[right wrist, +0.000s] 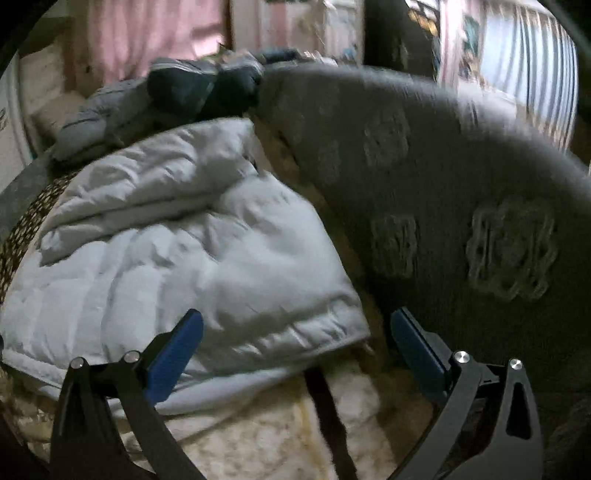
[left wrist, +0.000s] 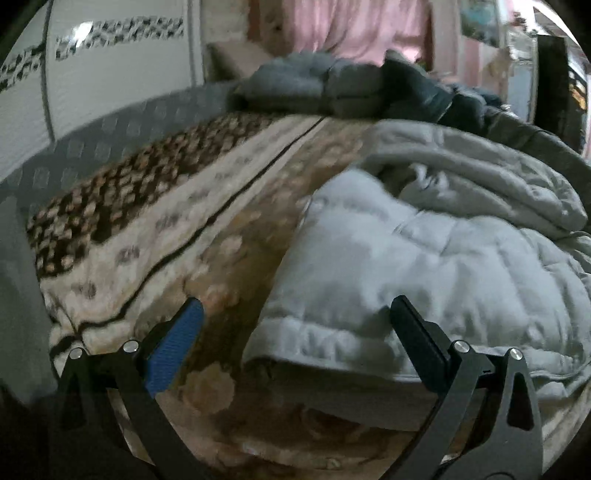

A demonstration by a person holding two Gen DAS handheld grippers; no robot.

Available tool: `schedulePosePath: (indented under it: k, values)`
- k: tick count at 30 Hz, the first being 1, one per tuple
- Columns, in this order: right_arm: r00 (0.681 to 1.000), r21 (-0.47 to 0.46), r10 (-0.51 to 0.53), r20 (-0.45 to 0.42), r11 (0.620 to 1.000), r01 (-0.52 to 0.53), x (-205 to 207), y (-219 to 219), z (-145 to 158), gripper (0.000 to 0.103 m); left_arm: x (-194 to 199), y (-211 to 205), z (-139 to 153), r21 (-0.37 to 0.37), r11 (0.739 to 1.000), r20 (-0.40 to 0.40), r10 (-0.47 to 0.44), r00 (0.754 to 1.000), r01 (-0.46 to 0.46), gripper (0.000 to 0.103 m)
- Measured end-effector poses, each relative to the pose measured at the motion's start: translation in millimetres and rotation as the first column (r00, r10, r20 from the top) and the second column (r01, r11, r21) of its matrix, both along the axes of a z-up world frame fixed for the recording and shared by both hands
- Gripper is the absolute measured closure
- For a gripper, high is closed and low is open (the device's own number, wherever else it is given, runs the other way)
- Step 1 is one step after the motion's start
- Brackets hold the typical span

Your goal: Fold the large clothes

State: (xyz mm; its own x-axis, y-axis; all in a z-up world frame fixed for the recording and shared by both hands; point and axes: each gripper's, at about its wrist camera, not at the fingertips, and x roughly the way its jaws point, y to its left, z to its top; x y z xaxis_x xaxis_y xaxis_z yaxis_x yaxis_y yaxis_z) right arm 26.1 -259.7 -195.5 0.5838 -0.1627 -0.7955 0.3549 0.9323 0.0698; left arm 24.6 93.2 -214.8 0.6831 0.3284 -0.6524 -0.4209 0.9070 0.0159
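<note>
A pale grey-white quilted puffer jacket (left wrist: 424, 266) lies crumpled and partly folded on a patterned blanket; it also shows in the right wrist view (right wrist: 177, 251). My left gripper (left wrist: 295, 314) is open and empty, just above the jacket's near left hem corner. My right gripper (right wrist: 295, 325) is open and empty, its jaws straddling the jacket's near right corner without holding it.
A brown and cream patterned blanket (left wrist: 155, 229) covers the bed. A grey textured blanket (right wrist: 461, 206) rises at the right. Dark folded clothes (left wrist: 332, 88) are piled at the far end. Pink curtains (left wrist: 354, 26) and a white patterned wall (left wrist: 110, 74) stand behind.
</note>
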Motion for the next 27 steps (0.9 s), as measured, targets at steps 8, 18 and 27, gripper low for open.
schedulePosePath:
  k: [8,18,27]
  values:
    - [0.999,0.045,-0.010,-0.043,0.999,0.012,13,-18,-34,0.002,8,6,-17,-0.121,0.992,-0.018,-0.026,0.999,0.024,0.003]
    - [0.991,0.049,0.108,-0.075,0.993,-0.104,51,10,-41,0.050,36,16,-51,-0.323,0.941,-0.077,-0.133,0.988,0.101,0.003]
    - [0.996,0.147,0.086,-0.015,0.986,-0.083,37,6,-25,0.081,59,8,-32,-0.319,0.930,0.001,-0.193,0.981,0.184,0.047]
